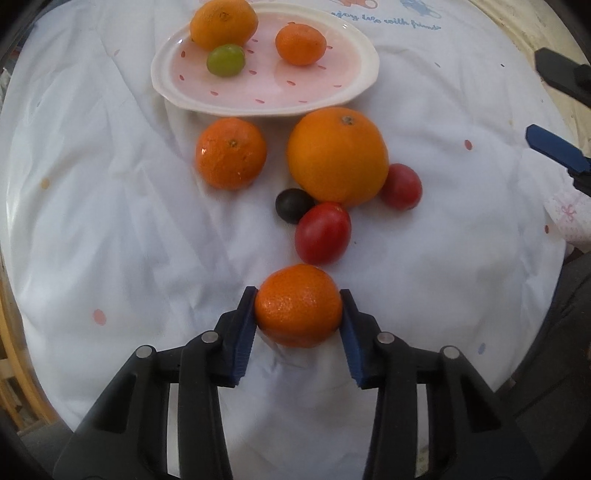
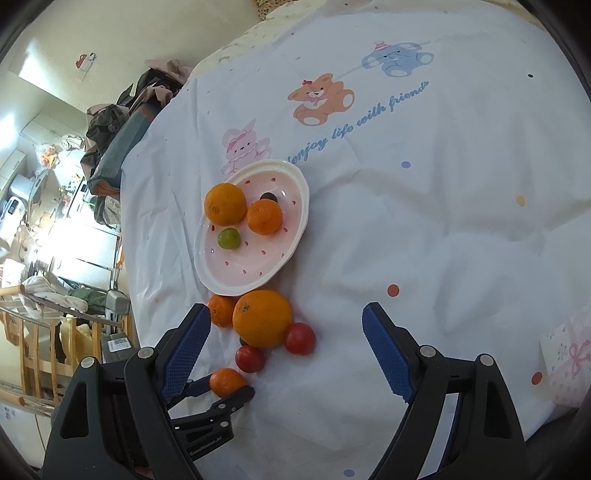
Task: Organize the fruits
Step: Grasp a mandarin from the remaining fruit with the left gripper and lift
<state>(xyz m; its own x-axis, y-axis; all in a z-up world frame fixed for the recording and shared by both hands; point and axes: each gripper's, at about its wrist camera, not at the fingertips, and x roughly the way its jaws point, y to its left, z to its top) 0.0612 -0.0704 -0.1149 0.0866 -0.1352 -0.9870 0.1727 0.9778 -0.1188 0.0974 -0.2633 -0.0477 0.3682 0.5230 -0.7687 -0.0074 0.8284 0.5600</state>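
Observation:
My left gripper [image 1: 298, 293] is shut on a small mandarin [image 1: 298, 305], both blue pads against its sides, low over the white cloth; it also shows in the right wrist view [image 2: 226, 381]. Ahead lie a red tomato [image 1: 323, 233], a dark grape [image 1: 293, 205], a big orange [image 1: 337, 156], a second tomato [image 1: 401, 186] and a mandarin [image 1: 231, 153]. The pink plate [image 1: 258, 92] holds an orange [image 1: 223, 24], a mandarin [image 1: 300, 44] and a green grape [image 1: 225, 60]. My right gripper [image 2: 284, 314] is open and empty, above the cloth to the right of the fruit.
The white printed cloth [image 2: 424, 229] covers a round table. A pink-patterned packet [image 2: 567, 362] lies at the right edge. Beyond the table's left edge stand chairs and household clutter [image 2: 55, 295].

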